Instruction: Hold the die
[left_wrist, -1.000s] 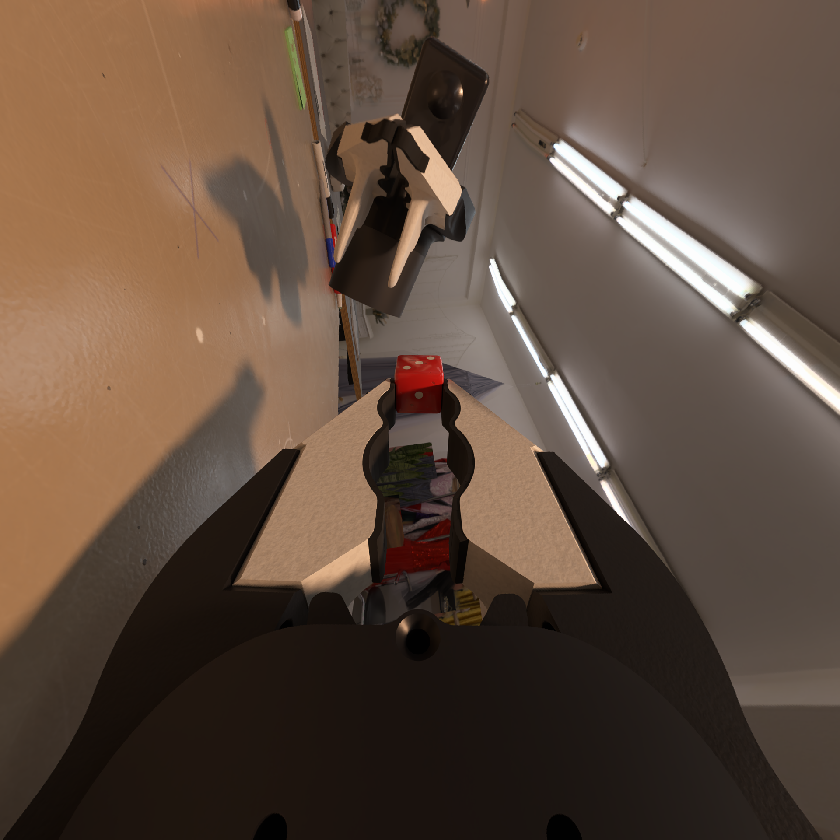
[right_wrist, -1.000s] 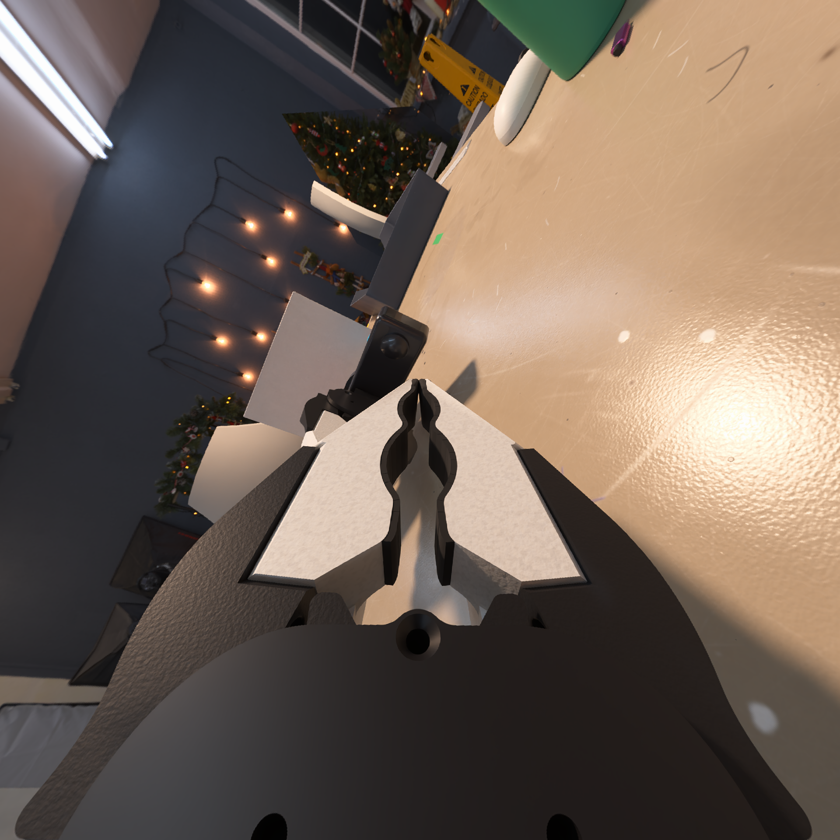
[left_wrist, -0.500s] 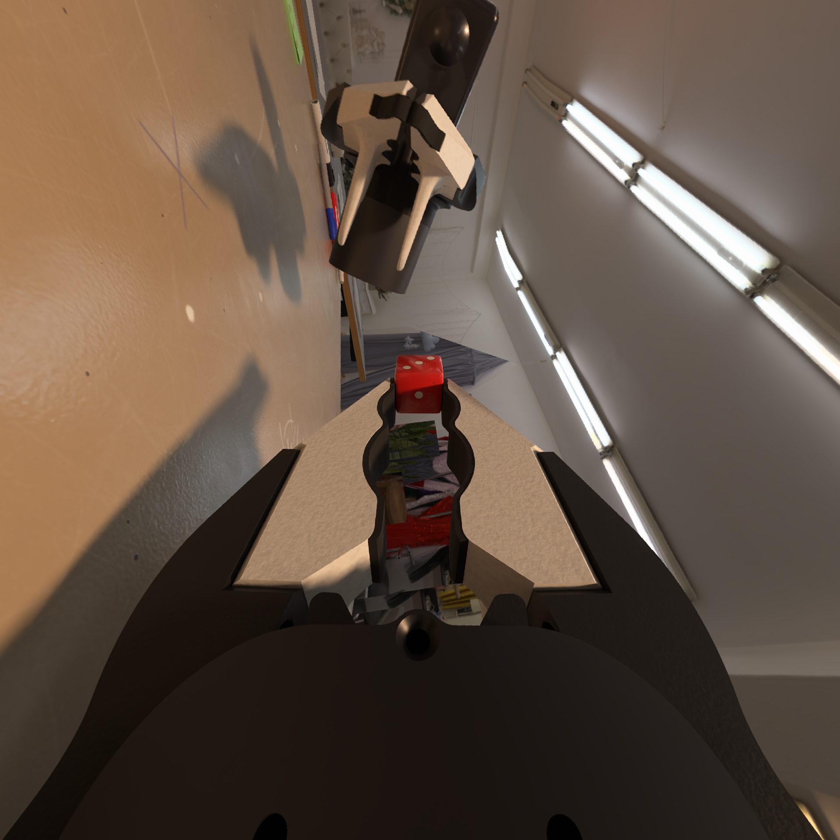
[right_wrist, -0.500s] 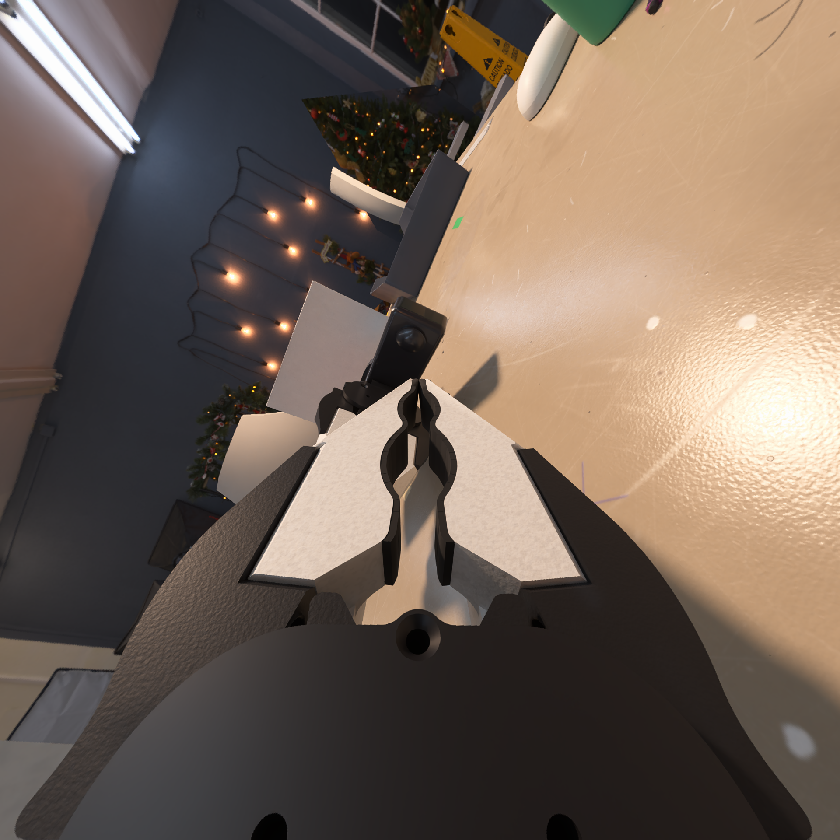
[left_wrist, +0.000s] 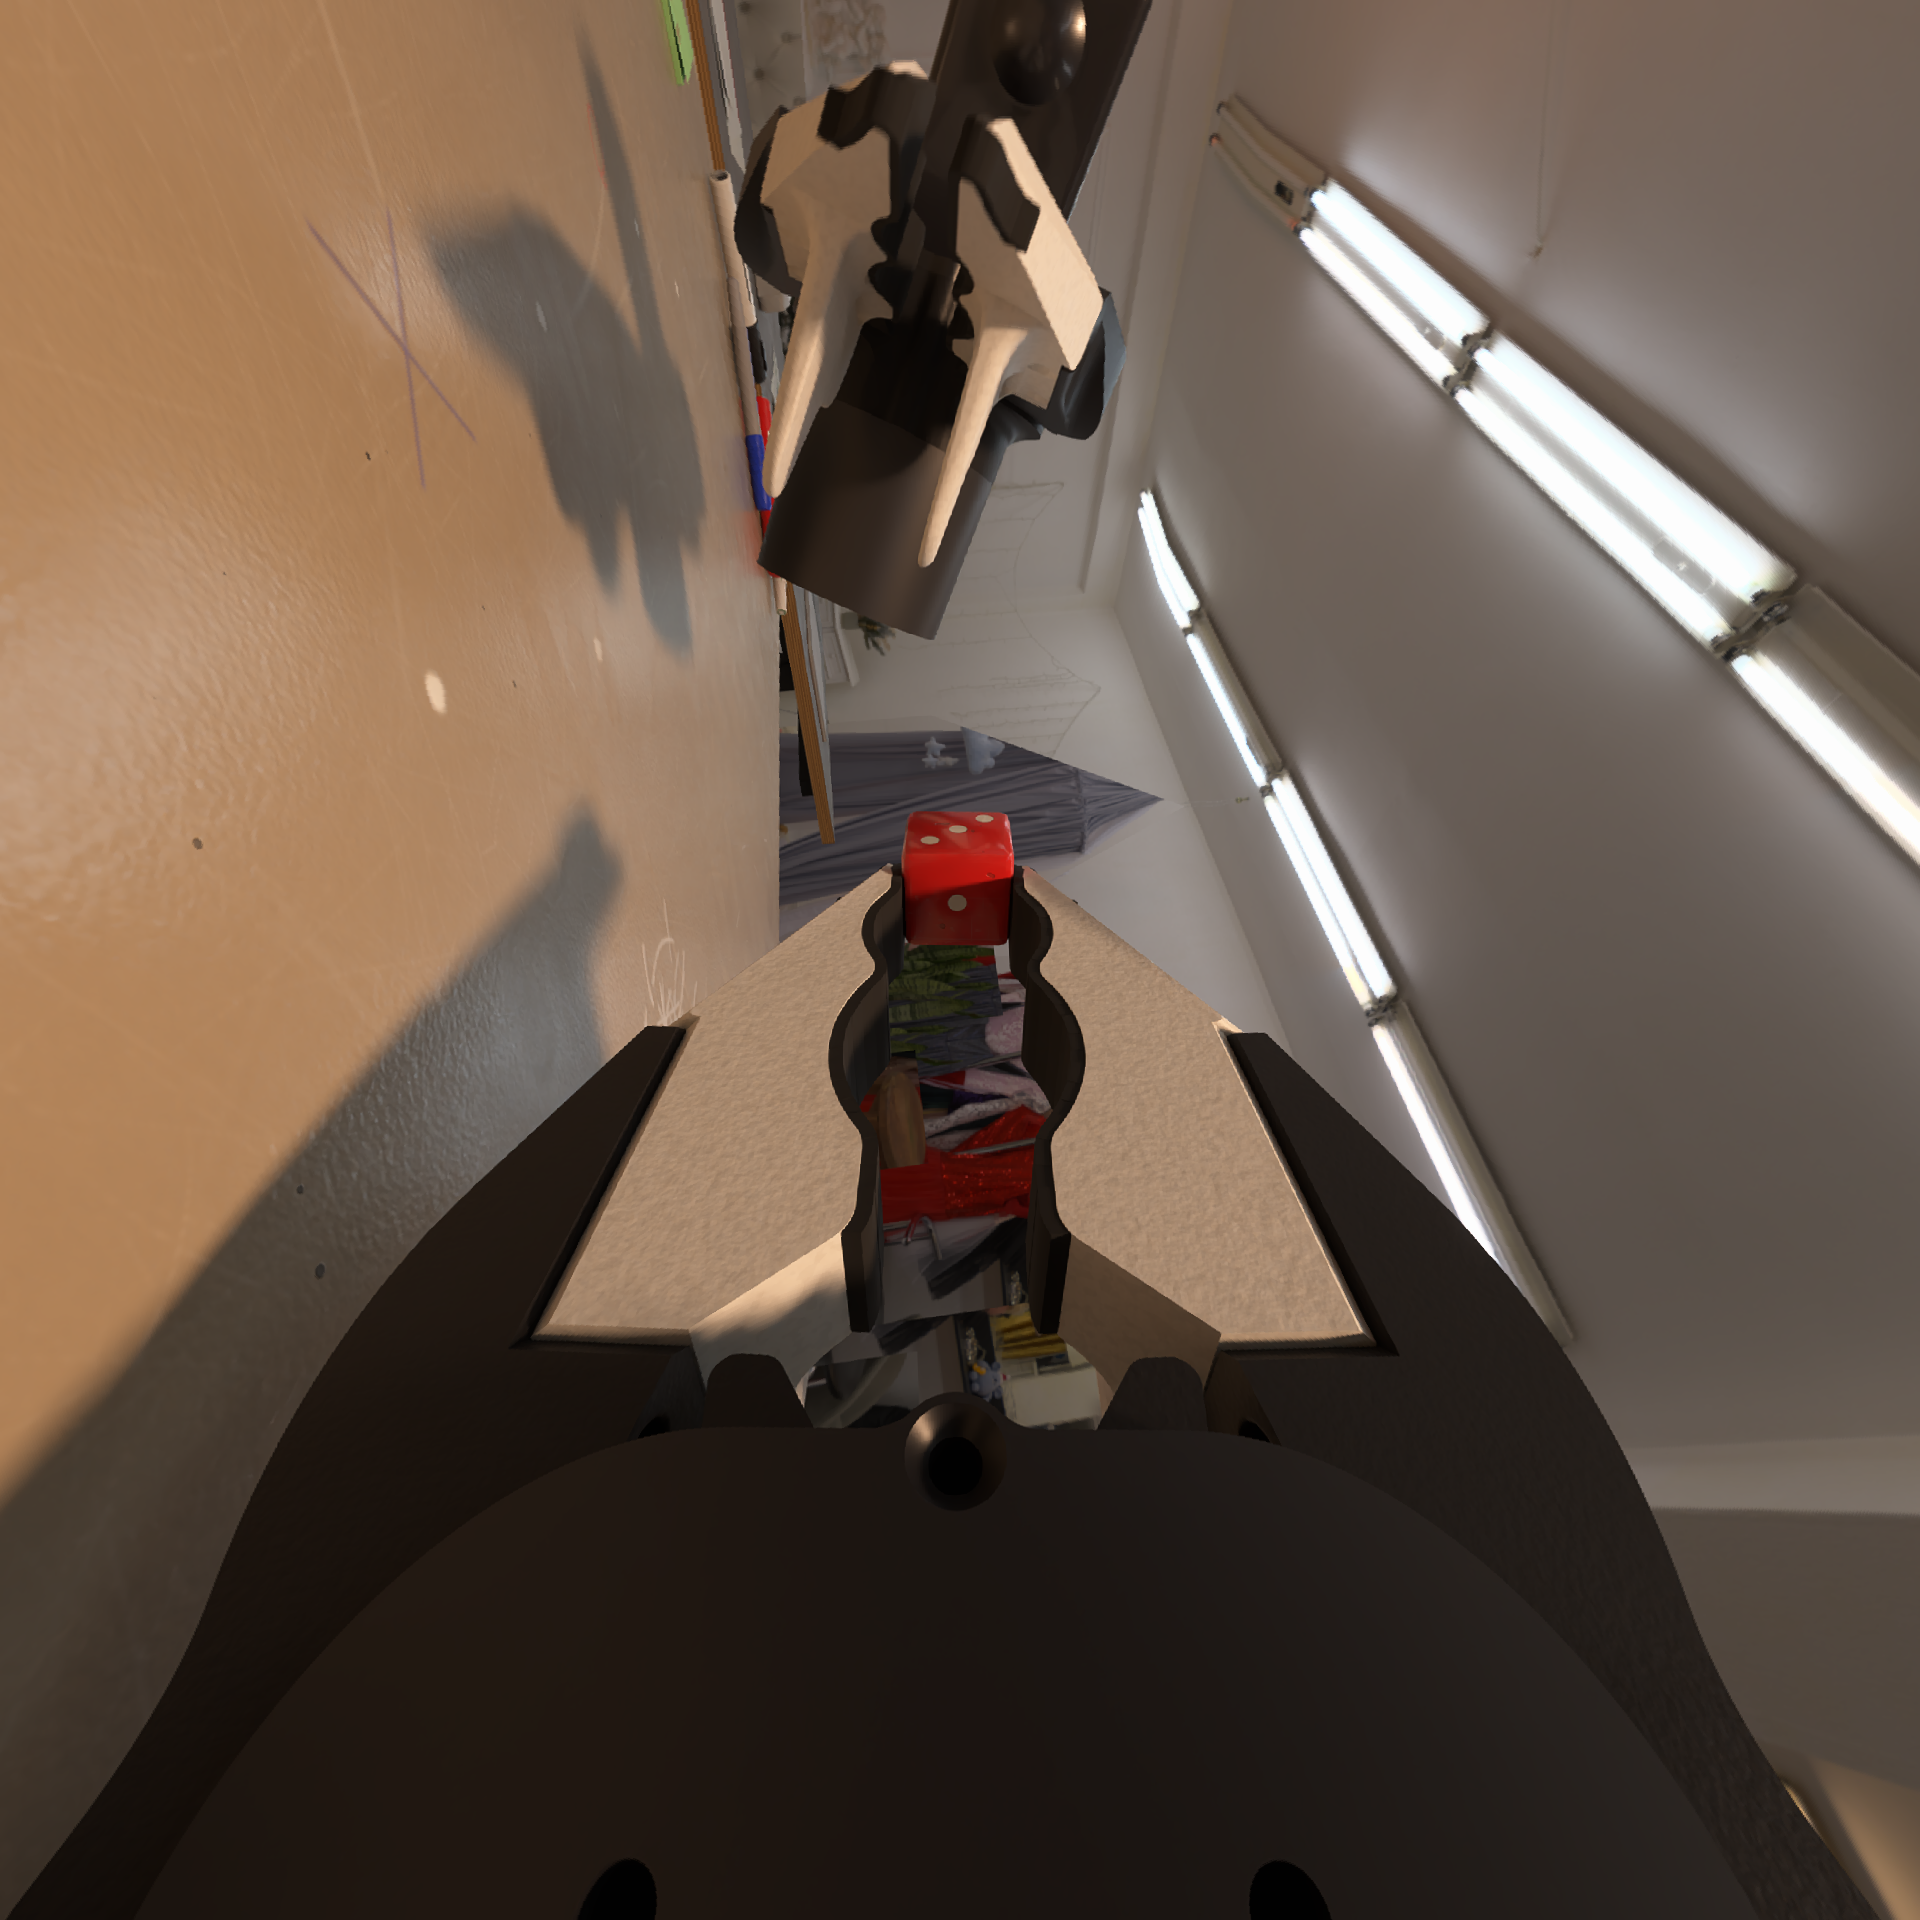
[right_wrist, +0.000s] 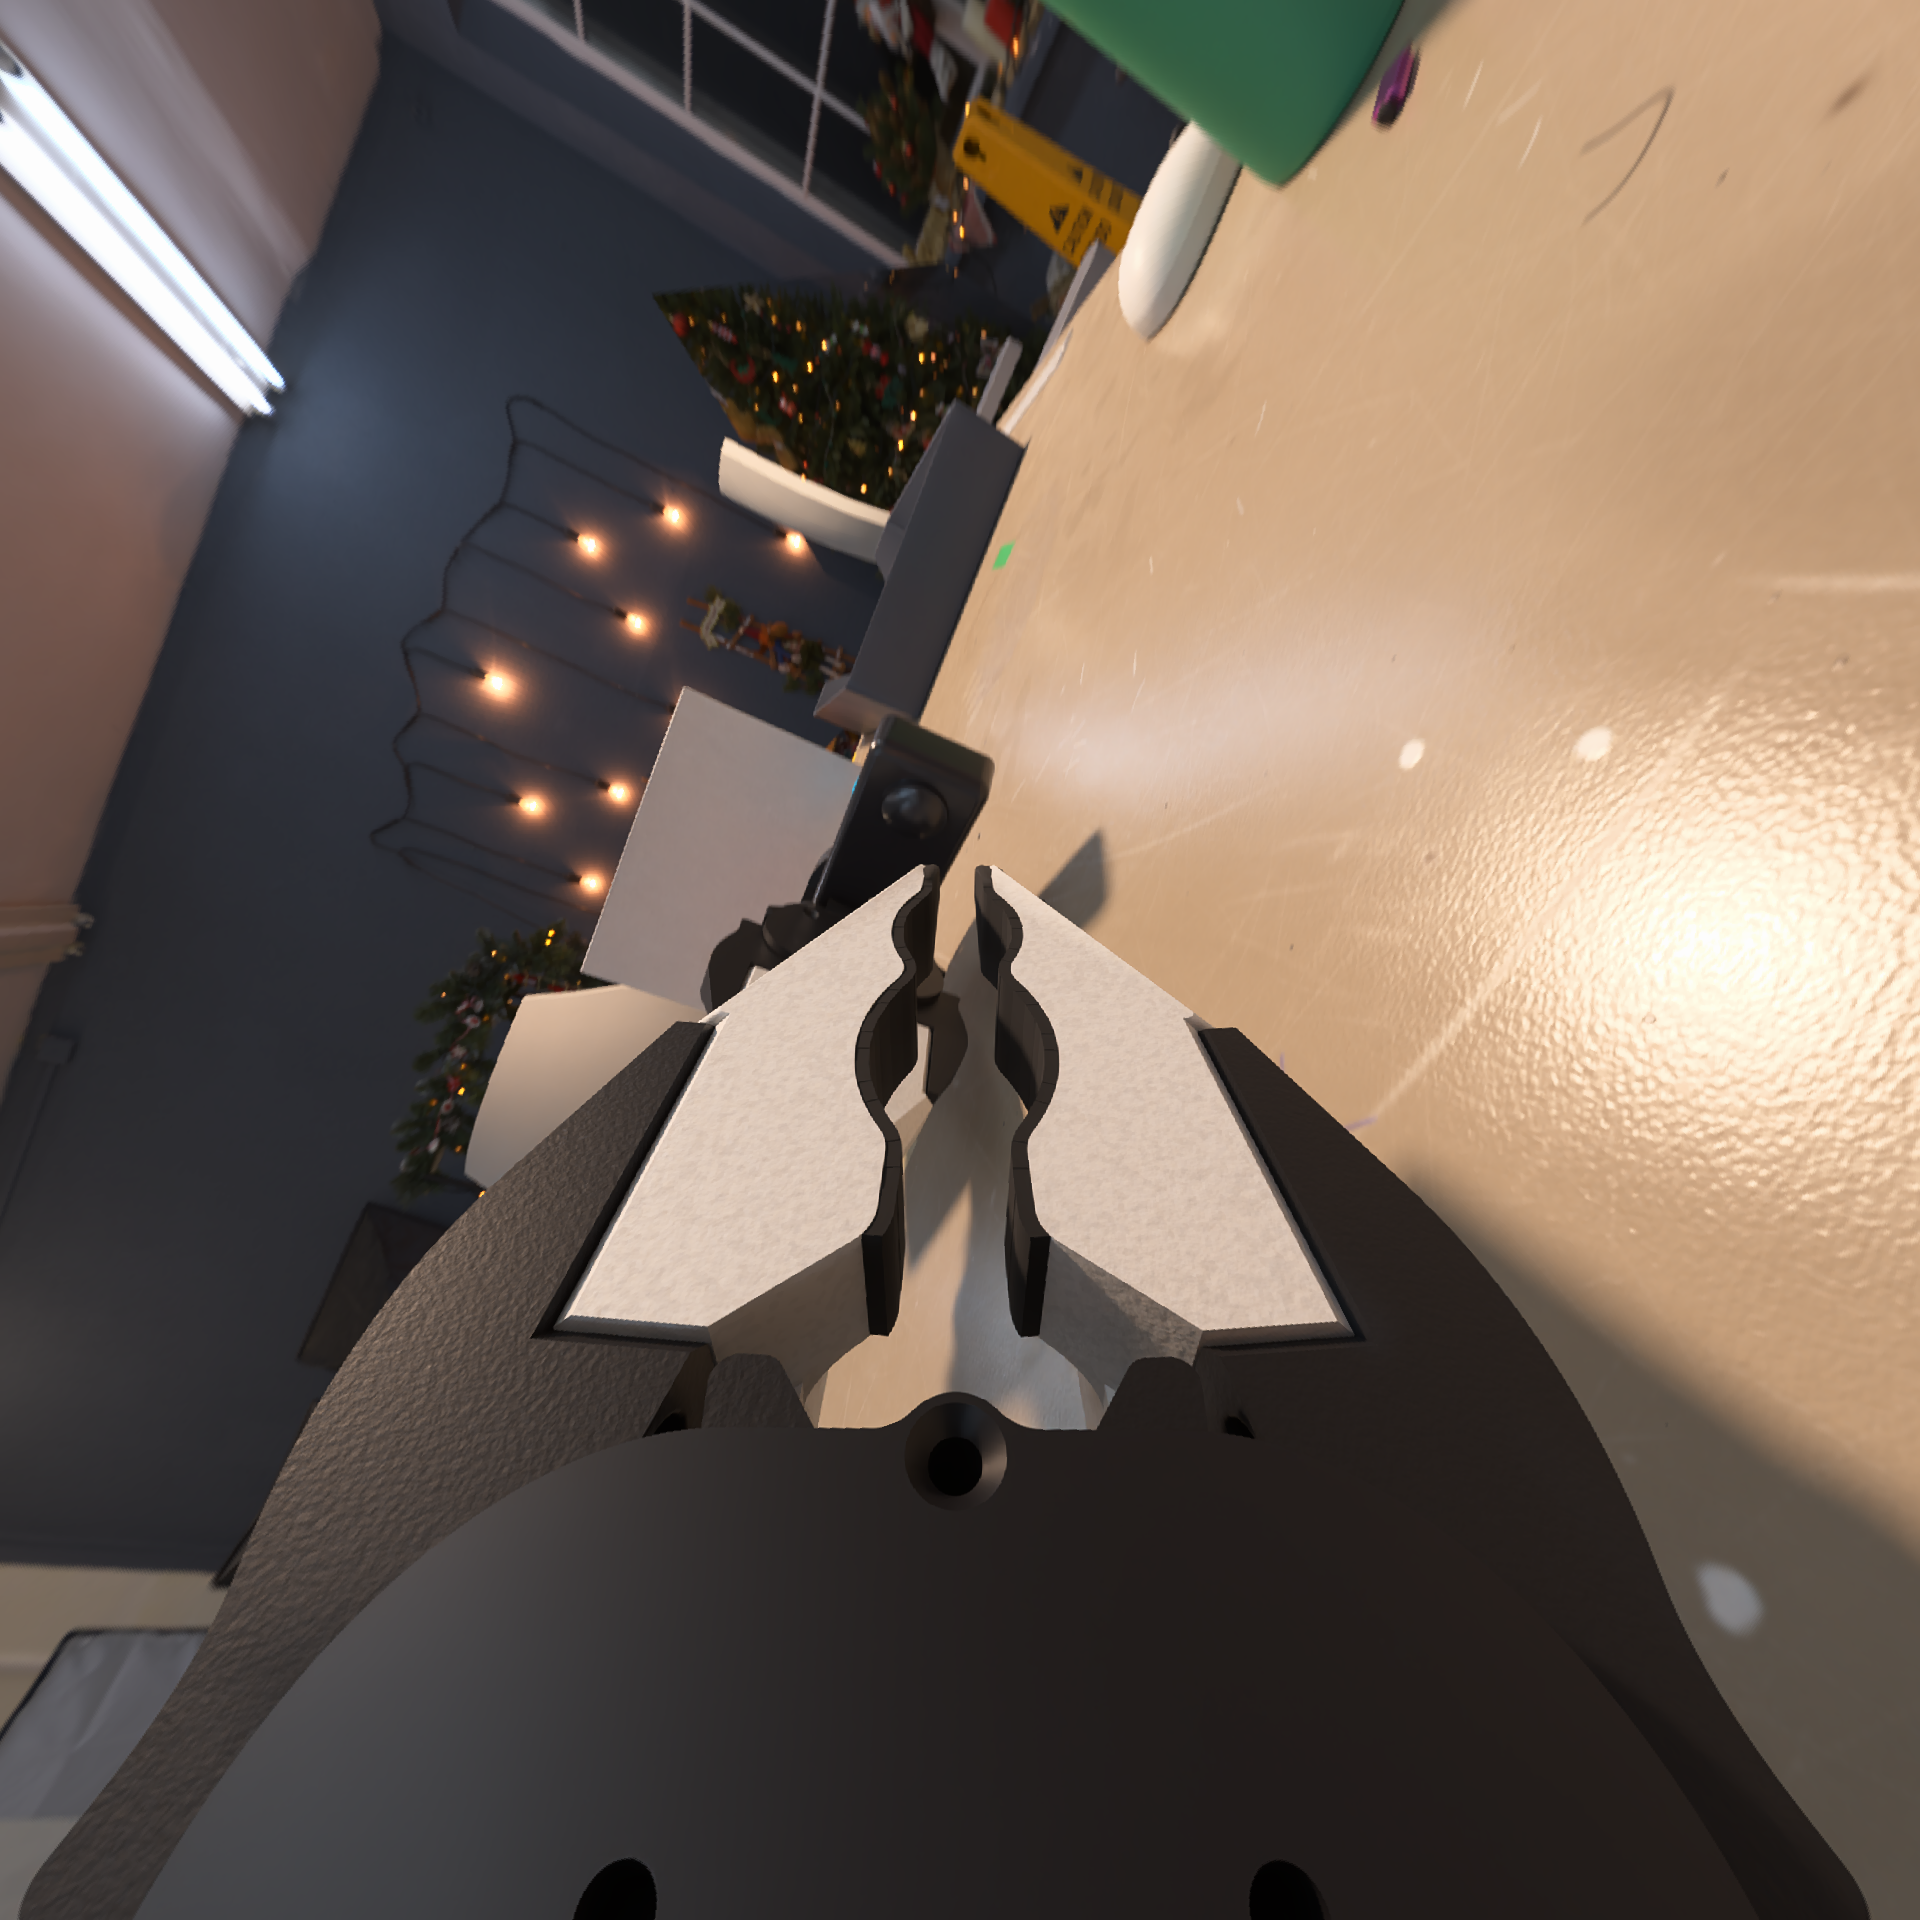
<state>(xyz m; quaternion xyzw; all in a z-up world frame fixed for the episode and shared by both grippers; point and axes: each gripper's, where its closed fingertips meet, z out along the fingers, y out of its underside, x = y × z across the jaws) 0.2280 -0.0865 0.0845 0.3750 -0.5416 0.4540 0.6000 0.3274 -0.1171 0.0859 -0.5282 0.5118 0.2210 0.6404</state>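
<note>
A red die with white pips (left_wrist: 956, 878) is pinched between the fingertips of my left gripper (left_wrist: 956, 896), held in the air beside the tan table (left_wrist: 260, 623). The view is rolled, so the table stands along the left. My right gripper (right_wrist: 956, 883) is empty, its tips parted by a narrow gap. It also shows in the left wrist view (left_wrist: 909, 281), ahead of the die, facing the left gripper. In the right wrist view the left gripper's dark body (right_wrist: 914, 800) shows just past my fingertips. The die is hidden there.
In the right wrist view the table (right_wrist: 1455, 623) carries a green object (right_wrist: 1247, 73), a white rounded object (right_wrist: 1174, 239) and a grey box (right_wrist: 935, 561) near its far edge. Markers (left_wrist: 753, 447) lie along the table edge in the left wrist view.
The right gripper's fingers have parted from shut to a narrow gap. The two grippers have drawn closer together. The die stays pinched in the left gripper.
</note>
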